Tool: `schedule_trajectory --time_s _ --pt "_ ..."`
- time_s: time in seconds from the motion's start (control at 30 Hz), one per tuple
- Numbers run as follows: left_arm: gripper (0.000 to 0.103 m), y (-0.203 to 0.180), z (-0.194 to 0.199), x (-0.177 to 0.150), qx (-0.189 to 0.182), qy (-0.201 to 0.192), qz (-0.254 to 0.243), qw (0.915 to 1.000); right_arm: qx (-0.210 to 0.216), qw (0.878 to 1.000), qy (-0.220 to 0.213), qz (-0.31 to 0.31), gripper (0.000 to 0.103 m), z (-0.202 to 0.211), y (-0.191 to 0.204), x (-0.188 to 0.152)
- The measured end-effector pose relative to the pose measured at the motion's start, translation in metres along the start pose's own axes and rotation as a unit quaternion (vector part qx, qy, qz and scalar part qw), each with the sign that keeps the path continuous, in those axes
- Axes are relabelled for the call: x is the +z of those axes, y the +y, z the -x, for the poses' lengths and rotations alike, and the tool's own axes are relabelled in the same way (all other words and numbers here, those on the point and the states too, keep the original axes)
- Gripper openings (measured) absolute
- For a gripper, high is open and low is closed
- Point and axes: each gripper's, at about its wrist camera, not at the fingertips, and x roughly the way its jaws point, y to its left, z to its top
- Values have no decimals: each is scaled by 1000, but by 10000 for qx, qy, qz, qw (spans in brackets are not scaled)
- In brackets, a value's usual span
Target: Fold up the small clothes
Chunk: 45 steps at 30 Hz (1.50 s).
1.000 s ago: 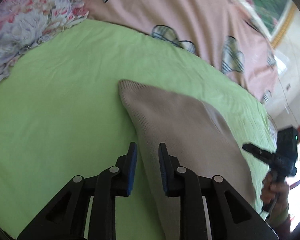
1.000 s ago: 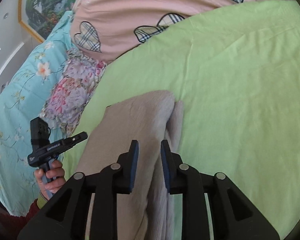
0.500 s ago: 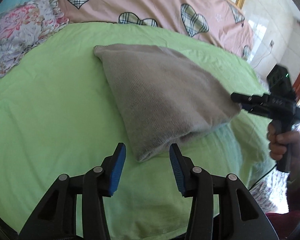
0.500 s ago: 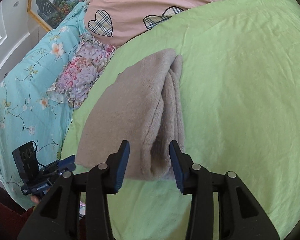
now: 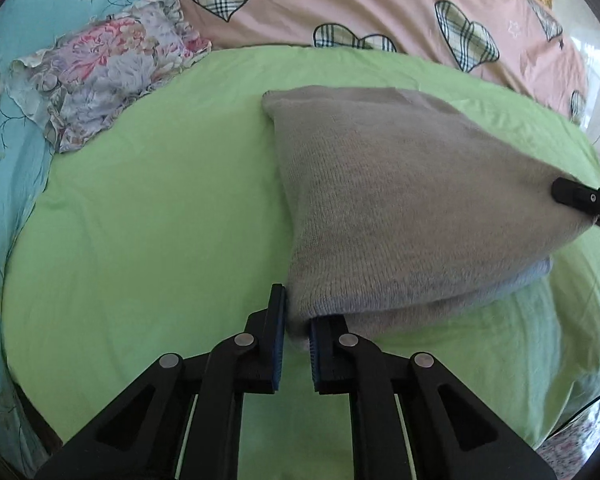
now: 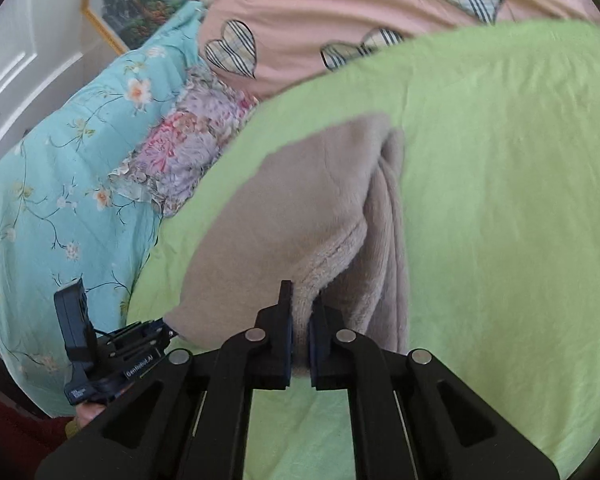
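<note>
On the green sheet (image 5: 148,216) we see the folded beige knit (image 5: 400,200); left gripper (image 5: 296,320) and right gripper (image 6: 300,320) each pinch a near corner of it.

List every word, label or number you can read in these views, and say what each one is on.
"GenRobot.AI", small and only just legible: white print on the side of the left hand-held gripper, seen in the right wrist view.
A white label lower on that gripper's body: too small to read.
Nothing readable in the left wrist view.

Left hand-held gripper (image 5: 296,322) and right hand-held gripper (image 6: 300,322) are both clamped on fabric.
</note>
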Motion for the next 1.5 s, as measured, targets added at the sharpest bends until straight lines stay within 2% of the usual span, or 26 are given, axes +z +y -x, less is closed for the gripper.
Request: schedule_trajectory --time_s 0.13,0.2,0.27,0.43,0.47,0.53,0.67,0.73,0.87,0.93,1.0,1.07,1.1,1.17,1.23,1.27,1.33,1.4,1.5 --pt "8 -7 -8 -7 94 134 -118 9998 -985 9932 461 409 6 -18 -11 -14" --pt "8 -5 -10 -8 32 177 -83 9998 -1297 9880 668 498 6 -32 -20 -25" --pt "8 -6 -11 -7 28 200 -106 9997 -1377 9876 605 456 6 -37 -27 -30" --pt "9 -6 -14 -5 -38 230 -226 9995 -1381 9881 604 296 6 -37 -26 -29" --pt "10 -4 -11 -5 -144 229 -245 9993 -1333 9890 597 216 7 -35 -28 -29" --pt "12 3 -7 -5 -431 266 -213 9985 -1251 9906 556 7 15 -29 -32 -31" --pt "13 23 8 -8 -1104 341 -109 9932 -1157 9915 575 -140 17 -19 -33 -34" --pt "13 30 23 -5 -1280 203 -148 9915 -1148 9918 504 -265 20 -9 -29 -31" --pt "14 28 42 14 -1545 -160 -194 9877 -1165 9929 -66 -227 20 17 -12 -11" --pt "18 21 43 26 -1763 -356 -163 9836 -867 9959 -239 -133 20 16 2 1" --pt "23 13 39 34 -1959 -417 -182 9796 -534 9984 -195 -26 20 2 14 11" --pt "23 5 25 36 -1931 -331 -185 9805 -542 9984 32 138 20 -21 21 13" --pt "23 2 17 35 -1989 -190 -224 9796 -669 9974 238 129 20 -34 20 11" --pt "22 -3 -4 29 -1856 157 -288 9821 -991 9930 623 131 20 -53 12 -1" --pt "22 -6 -19 19 -1837 343 -365 9817 -1365 9869 793 336 16 -63 3 -12" --pt "22 -8 -21 15 -1785 270 -345 9830 -1321 9883 710 294 15 -62 -4 -13" --pt "21 -13 -19 10 -1633 141 -397 9857 -1248 9904 592 -1 7 -60 -19 -8" --pt "22 -16 -18 9 -1544 111 -383 9872 -1297 9903 492 -72 6 -59 -23 -5" --pt "24 -12 -16 5 -1649 127 -247 9859 -1214 9915 442 -129 8 -51 -17 -5"
